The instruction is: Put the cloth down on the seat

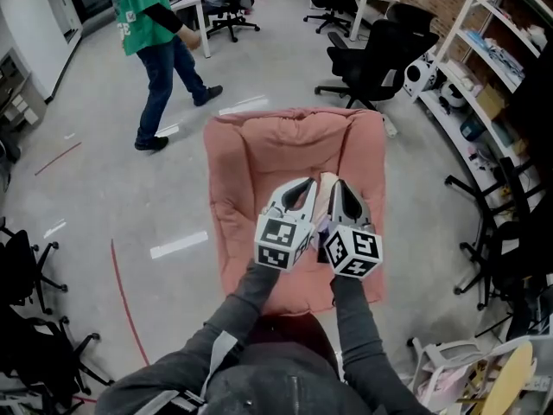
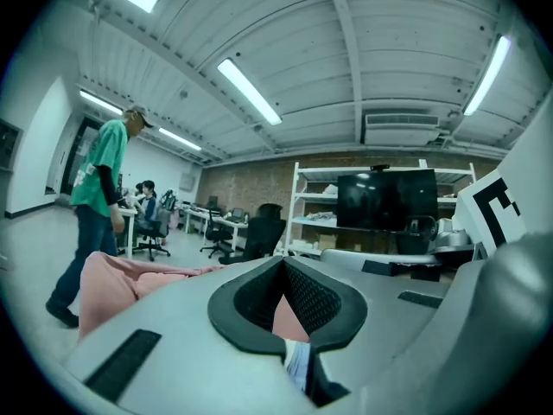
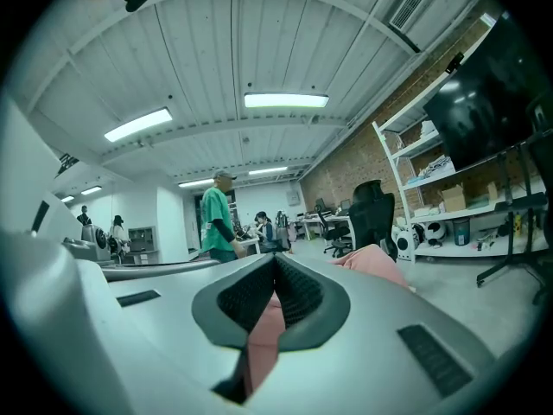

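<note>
head view: a pink cushioned seat (image 1: 251,154) stands on the grey floor (image 1: 104,188), in the middle of the scene. the left tool (image 1: 302,188) and the right tool (image 1: 344,193) are held side by side above the seat pad, their marker cubes nearly touching. a pale strip of cloth (image 1: 326,195) shows in the narrow gap between them, over the seat. a person in a green top (image 1: 151,24) walks at the far left. black office chairs (image 1: 380,59) stand at the far right, near white shelves (image 1: 492,67).

left gripper view: the left tool (image 2: 285,271) is closed, its tips meeting, and a bit of whitish cloth (image 2: 296,363) is pinched low between the pads. the pink seat (image 2: 112,275) bulges at the left, with the person in green (image 2: 99,171) beyond it.

right gripper view: the right tool (image 3: 275,271) is closed as well, gripping a pinkish fold of the cloth (image 3: 259,344) that runs down between the pads. an edge of the seat (image 3: 376,262) shows to the right, and the person in green (image 3: 216,219) stands far off.
</note>
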